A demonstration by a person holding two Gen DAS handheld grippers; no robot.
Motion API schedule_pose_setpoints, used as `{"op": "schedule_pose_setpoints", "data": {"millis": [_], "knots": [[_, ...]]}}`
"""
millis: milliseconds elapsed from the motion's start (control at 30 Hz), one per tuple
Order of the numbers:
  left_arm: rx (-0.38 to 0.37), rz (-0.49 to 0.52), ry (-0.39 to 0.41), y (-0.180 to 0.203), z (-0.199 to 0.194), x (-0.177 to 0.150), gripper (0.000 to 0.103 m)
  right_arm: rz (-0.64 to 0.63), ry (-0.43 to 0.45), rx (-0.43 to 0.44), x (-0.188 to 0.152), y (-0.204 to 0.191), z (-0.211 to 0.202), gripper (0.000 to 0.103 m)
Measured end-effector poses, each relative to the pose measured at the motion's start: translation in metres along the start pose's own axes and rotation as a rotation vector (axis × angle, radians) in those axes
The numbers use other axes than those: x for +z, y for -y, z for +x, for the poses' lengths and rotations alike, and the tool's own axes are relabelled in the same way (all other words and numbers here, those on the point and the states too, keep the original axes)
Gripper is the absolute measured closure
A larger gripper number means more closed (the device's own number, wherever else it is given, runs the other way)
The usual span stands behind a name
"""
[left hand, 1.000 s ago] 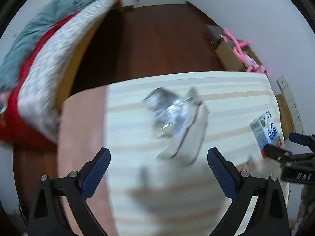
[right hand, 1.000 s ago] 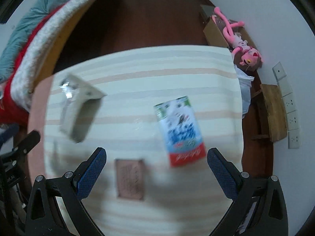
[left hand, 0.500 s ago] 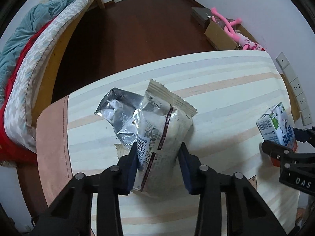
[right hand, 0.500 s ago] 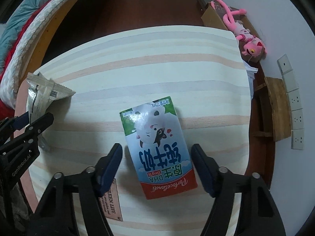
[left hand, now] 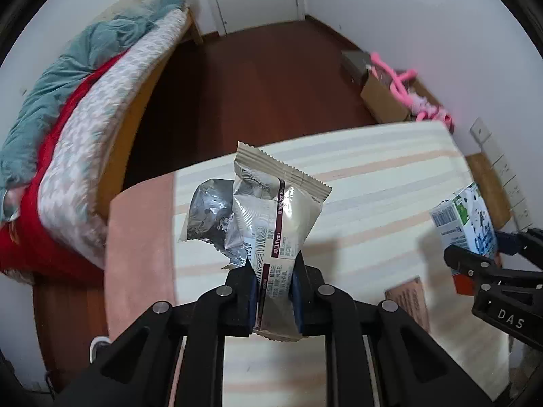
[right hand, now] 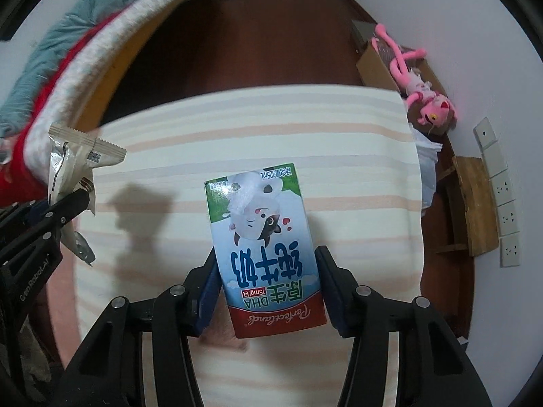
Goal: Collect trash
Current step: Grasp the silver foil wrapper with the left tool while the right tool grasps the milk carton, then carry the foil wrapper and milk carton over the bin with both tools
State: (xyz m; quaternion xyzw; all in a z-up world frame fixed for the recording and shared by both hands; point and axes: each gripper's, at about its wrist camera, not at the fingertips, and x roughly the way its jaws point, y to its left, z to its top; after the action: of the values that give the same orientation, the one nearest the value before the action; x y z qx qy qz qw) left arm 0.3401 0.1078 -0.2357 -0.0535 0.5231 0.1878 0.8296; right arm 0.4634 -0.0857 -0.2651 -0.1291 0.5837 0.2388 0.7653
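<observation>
A beige snack wrapper [left hand: 271, 210] with torn silver foil [left hand: 207, 213] stands up between the pads of my left gripper [left hand: 273, 271]. Its jaws are closing and they pinch the wrapper's lower end, lifted off the striped tablecloth [left hand: 373, 176]. In the right wrist view a blue, white and red milk carton [right hand: 261, 247] sits lengthwise in my right gripper [right hand: 266, 257]. Those jaws are closing too, pads pressed on both its sides. The same wrapper [right hand: 68, 156] and left gripper [right hand: 57, 203] show at the left edge. The carton [left hand: 465, 224] appears at the right of the left wrist view.
A small brown card [left hand: 407, 302] lies on the cloth between the grippers. A bed with red and teal blankets [left hand: 85, 101] runs along the left. A cardboard box with a pink plush toy [right hand: 417, 81] and a wooden stool [right hand: 475, 203] stand by the right wall.
Both grippers went from wide open to closed, the left on the wrapper, the right on the carton. Both items now hang slightly above the cloth and cast shadows.
</observation>
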Motion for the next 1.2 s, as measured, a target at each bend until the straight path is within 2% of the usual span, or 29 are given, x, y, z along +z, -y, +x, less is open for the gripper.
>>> {"op": "schedule_pose_setpoints", "data": {"millis": [133,333,500,667,900,1067,1200], "knots": [[0.013,-0.057,0.052,-0.029,-0.046,-0.019,0.090,-0.020,0.060,0.030,-0.018,-0.026,-0.039,0.048],[0.034,-0.168,0.123,-0.093,-0.123,-0.077,0.090,-0.076,0.135,0.122,-0.054,-0.086,-0.107,0.048],[0.063,-0.269,0.155,-0.154,-0.177,-0.134,0.090,-0.153,0.177,0.218,-0.087,-0.159,-0.154,0.048],[0.111,-0.344,0.161,-0.215,-0.209,-0.186,0.090,-0.244,0.175,0.317,-0.120,-0.246,-0.177,0.048],[0.175,-0.448,0.103,-0.295,-0.211,-0.256,0.090,-0.382,0.103,0.414,-0.170,-0.382,-0.167,0.048],[0.172,-0.531,0.021,-0.347,-0.172,-0.291,0.090,-0.449,0.017,0.413,-0.194,-0.464,-0.119,0.048],[0.145,-0.592,-0.060,-0.384,-0.125,-0.313,0.090,-0.469,-0.059,0.390,-0.198,-0.508,-0.069,0.048]]}}
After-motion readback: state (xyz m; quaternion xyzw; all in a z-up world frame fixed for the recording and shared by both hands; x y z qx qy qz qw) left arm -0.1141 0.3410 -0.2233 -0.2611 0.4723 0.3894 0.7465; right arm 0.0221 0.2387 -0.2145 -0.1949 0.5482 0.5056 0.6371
